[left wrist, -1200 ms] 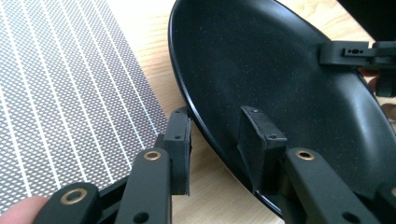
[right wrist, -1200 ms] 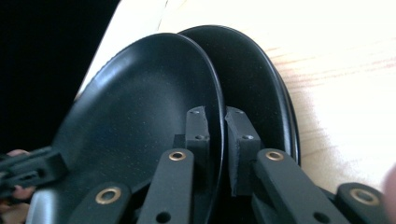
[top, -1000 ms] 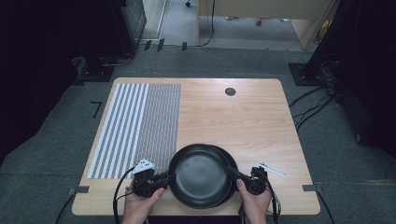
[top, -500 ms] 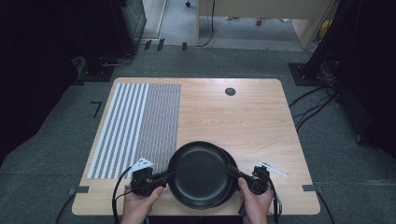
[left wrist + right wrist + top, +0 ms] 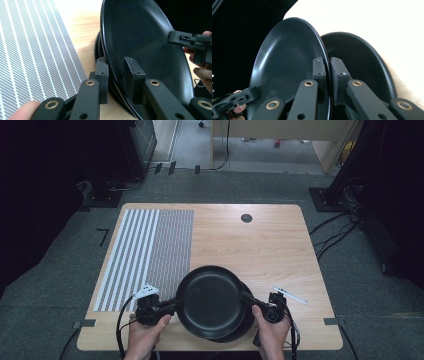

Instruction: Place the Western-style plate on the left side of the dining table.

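Since the top black plate (image 5: 211, 300) is rigid, smooth and likely slippery, opposite rim edges are the sensible grip points. It sits between the two tools, raised off a second black plate (image 5: 245, 327) directly beneath. Left gripper (image 5: 116, 77) pinches its rim, jaws nearly together. Right gripper (image 5: 329, 75) clamps the opposite rim, jaws almost touching.

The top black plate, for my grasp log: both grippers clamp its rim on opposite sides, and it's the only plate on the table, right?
Not the only one. The right gripper view shows a second black plate beneath the top black plate. The left gripper and right gripper do clamp its rim on opposite sides.
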Demonstrator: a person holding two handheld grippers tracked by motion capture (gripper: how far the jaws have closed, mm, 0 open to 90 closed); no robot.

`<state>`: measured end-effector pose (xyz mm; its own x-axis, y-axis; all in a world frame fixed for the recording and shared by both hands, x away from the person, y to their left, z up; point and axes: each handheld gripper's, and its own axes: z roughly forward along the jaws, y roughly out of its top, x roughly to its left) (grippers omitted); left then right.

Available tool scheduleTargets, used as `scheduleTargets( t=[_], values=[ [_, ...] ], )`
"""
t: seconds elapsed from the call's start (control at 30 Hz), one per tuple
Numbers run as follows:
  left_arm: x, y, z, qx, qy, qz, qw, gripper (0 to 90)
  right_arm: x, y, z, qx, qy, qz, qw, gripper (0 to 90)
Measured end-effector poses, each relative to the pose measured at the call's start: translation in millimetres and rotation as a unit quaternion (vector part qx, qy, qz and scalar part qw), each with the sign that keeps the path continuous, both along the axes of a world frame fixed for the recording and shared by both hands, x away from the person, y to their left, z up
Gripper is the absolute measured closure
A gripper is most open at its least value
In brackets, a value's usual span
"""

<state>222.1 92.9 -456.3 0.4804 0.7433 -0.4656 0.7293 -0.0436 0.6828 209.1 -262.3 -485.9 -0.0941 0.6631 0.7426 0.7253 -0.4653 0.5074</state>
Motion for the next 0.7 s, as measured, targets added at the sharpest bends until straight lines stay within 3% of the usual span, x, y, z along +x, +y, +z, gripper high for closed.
scheduleTargets(
  t=[0.3,0.7],
  values=[
    [14.3,20.3,9.8,-0.014,-0.002,0.021,0.9997,75.2,25.7,18.8,19.3,-0.009,-0.006,0.018,0.9998,84.3],
    [37.3,55.4,25.8,-0.014,-0.017,0.058,0.9981,74.7,70.8,56.4,40.0,-0.018,-0.011,0.048,0.9986,84.2]
  ],
)
